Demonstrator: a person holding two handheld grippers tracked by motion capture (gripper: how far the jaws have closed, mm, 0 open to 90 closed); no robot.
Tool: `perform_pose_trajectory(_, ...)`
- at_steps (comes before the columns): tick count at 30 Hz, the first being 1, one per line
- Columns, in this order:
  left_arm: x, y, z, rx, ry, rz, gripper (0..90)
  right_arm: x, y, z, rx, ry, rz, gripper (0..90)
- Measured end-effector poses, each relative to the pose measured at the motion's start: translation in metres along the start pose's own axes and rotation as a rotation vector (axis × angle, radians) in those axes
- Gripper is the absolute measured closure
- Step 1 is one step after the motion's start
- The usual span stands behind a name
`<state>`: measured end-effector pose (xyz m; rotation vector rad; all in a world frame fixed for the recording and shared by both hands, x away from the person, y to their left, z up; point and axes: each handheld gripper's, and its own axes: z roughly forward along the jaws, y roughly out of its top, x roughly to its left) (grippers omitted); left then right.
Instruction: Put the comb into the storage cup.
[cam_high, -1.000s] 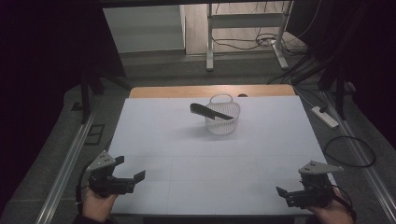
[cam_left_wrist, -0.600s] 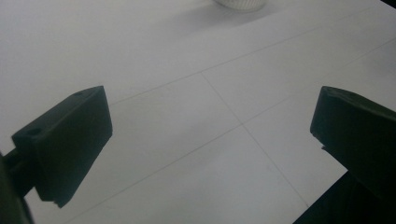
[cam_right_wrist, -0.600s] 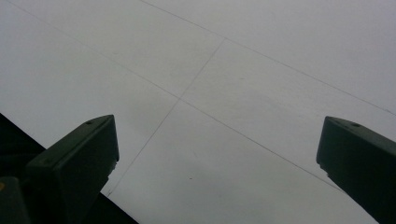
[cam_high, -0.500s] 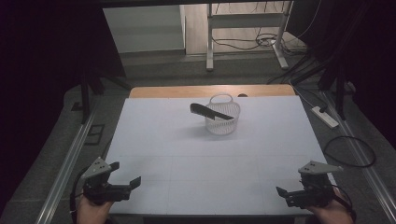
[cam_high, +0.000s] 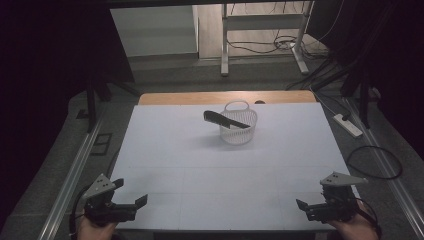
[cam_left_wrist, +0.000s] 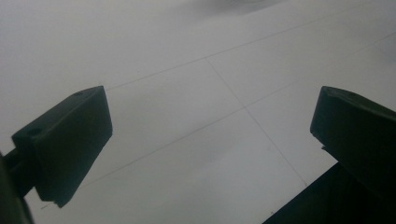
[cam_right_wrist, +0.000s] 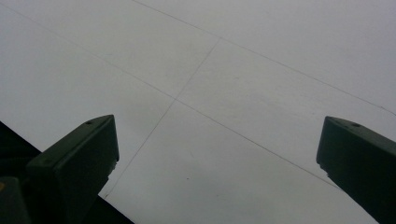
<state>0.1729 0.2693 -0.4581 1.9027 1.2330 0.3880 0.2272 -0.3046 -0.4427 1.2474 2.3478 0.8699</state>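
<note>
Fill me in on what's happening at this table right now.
A person holds a two-jaw tool in each hand at the near edge of a white table. The left tool sits at the near left corner, the right tool at the near right corner. Both have their jaws wide open with nothing between them. Toward the far side stands a small white basket with a black comb-like object lying across its rim, one end sticking out to the left. Neither tool is near it.

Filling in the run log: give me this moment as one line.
left tool: open, near table edge | right tool: open, near edge | black comb: across white basket rim, untouched
</note>
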Motion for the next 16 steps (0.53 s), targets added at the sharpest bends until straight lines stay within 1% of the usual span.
perform_pose_trajectory(8, -0.0016, -0.0033, -0.0036, 0.011, 0.020, 0.005, 0.0, -0.0001, 0.0001, 0.0001, 0.001, -0.007, 0.004, 0.0)
perform_pose_trajectory(12, -0.0029, -0.0030, -0.0025, 0.036, 0.027, 0.012, 0.0, -0.0001, 0.0003, 0.0003, 0.002, -0.011, 0.007, 0.0)
perform_pose_trajectory(16, -0.0021, -0.0024, -0.0021, 0.031, 0.020, 0.002, 0.0, 0.0000, 0.0001, 0.0006, 0.004, -0.015, 0.004, 0.0)
